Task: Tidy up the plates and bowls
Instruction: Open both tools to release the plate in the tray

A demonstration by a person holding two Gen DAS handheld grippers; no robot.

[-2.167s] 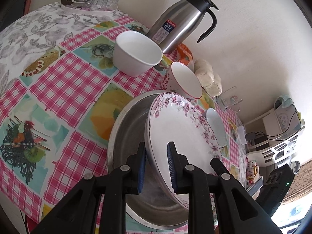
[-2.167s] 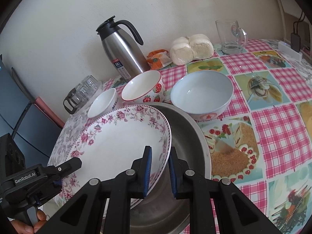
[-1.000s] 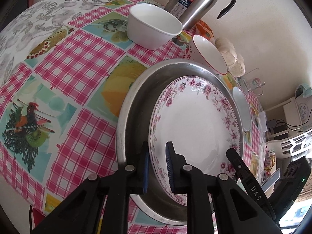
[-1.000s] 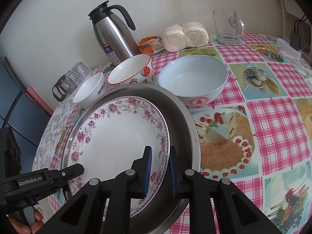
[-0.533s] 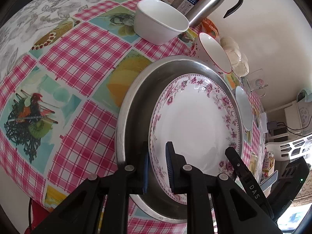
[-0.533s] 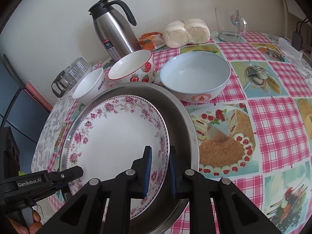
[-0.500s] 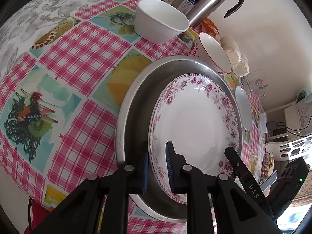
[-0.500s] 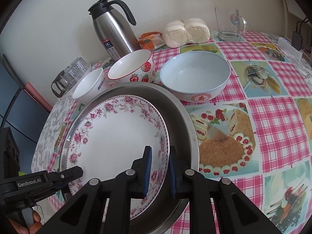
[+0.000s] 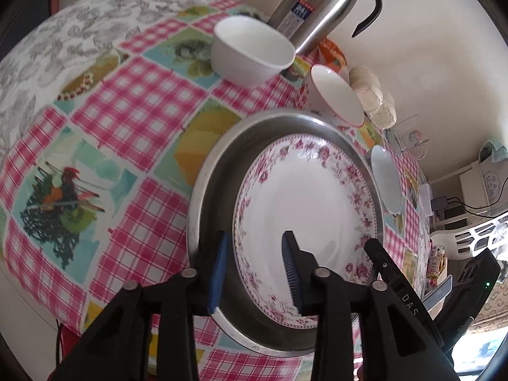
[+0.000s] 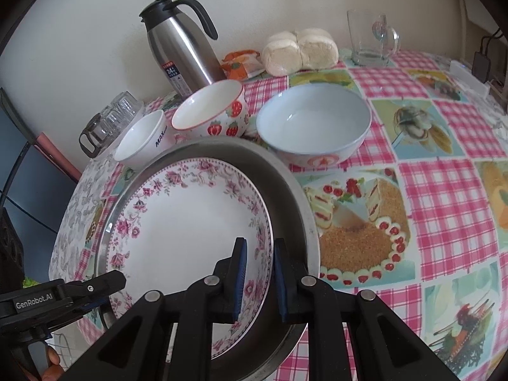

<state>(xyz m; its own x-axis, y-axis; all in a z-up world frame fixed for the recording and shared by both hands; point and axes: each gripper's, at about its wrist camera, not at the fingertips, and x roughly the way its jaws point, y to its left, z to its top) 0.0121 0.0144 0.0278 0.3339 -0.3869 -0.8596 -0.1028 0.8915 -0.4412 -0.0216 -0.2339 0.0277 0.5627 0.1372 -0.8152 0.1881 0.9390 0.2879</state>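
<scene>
On the checked tablecloth (image 10: 444,190) the flowered plate (image 10: 190,222) lies flat inside the big metal basin (image 10: 295,197), a little toward the basin's left side in the right wrist view. Both grippers point steeply down at its near edge. The left gripper (image 9: 255,263) has just been opening: its fingers stand apart on both sides of the plate's rim and no longer press on it. The right gripper (image 10: 257,281) has also just been opening, but only a little; the rim is between its fingers with a thin gap, so I judge that the grip is gone or almost gone.

Compared with two seconds ago, the plate is not tilted in the air any more; it rests in the basin, and both grippers were shut on it then.

Three bowls wait behind the basin: the white bowl (image 10: 143,139), the strawberry bowl (image 10: 212,111) and the wide blue bowl (image 10: 314,120). The white one lies toward the left gripper and the blue one toward the right gripper. Each gripper must first come clear of the rim.
</scene>
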